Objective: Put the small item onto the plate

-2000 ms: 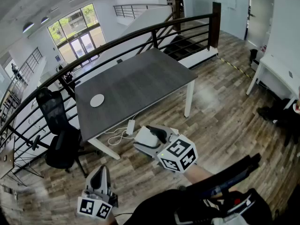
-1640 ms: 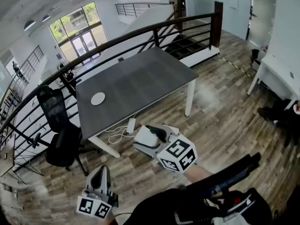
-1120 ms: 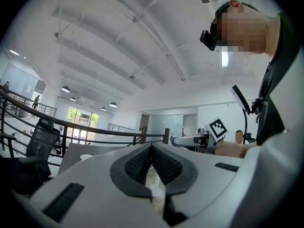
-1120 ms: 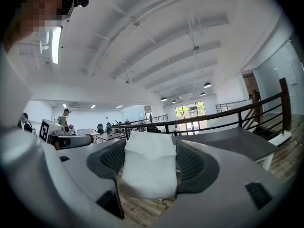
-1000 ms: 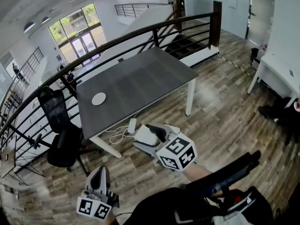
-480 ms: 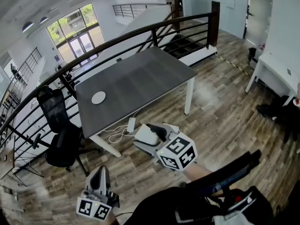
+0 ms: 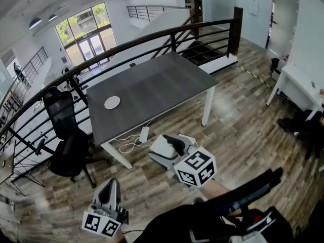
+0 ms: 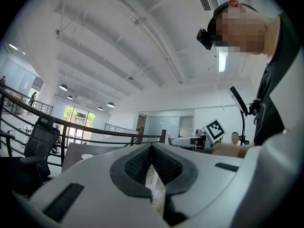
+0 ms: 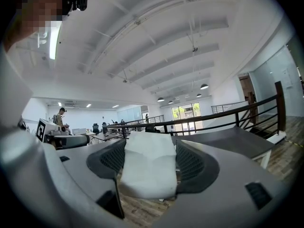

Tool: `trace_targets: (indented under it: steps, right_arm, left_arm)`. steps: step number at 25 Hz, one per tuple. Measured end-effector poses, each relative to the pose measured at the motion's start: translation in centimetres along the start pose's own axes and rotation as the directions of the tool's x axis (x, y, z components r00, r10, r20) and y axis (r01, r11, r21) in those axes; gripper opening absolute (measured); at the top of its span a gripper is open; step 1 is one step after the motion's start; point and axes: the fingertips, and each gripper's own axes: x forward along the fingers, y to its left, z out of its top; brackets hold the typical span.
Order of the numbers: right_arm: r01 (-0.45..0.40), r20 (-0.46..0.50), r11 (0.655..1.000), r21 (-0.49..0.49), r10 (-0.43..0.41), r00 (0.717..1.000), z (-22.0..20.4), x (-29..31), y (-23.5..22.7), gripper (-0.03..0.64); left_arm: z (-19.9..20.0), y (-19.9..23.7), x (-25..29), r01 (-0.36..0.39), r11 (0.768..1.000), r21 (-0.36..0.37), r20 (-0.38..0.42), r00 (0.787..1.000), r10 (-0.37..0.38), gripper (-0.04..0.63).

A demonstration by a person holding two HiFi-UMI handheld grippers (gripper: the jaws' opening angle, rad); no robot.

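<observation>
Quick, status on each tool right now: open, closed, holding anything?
Left tool: closed, nothing between its jaws.
Right tool: closed on the small white item.

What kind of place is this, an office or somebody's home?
Most likely an open-plan office on an upper level: a grey desk with a black office chair beside it, a dark railing along the floor's edge, and big windows beyond.
</observation>
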Motion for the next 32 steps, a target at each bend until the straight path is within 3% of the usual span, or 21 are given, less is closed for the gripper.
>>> trace_targets:
  steps: [14, 27, 32]
  right_arm:
    - [-0.001, -0.015, 1.000, 0.000, 0.001, 1.000, -1.1, 3.0, 3.2, 0.331]
    - [-0.088, 0.003, 0.996, -0.005, 0.088, 0.996, 1.6, 7.9, -3.5, 0.331]
    - [-0.102, 0.019, 0.995, -0.008, 0.102, 0.995, 3.1, 9.2, -7.8, 0.331]
  left_arm:
    - [-0.9, 3.9, -2.7, 0.006, 0.999, -0.038, -0.015, 1.000, -0.006, 0.003]
    - [0.3, 5.7, 5.2, -0.060, 0.998, 0.000, -0.031, 0.998, 0.060, 0.003]
    - [1.1, 5.6, 9.6, -0.091, 0.994, 0.059, -0.032, 0.995, 0.093, 0.003]
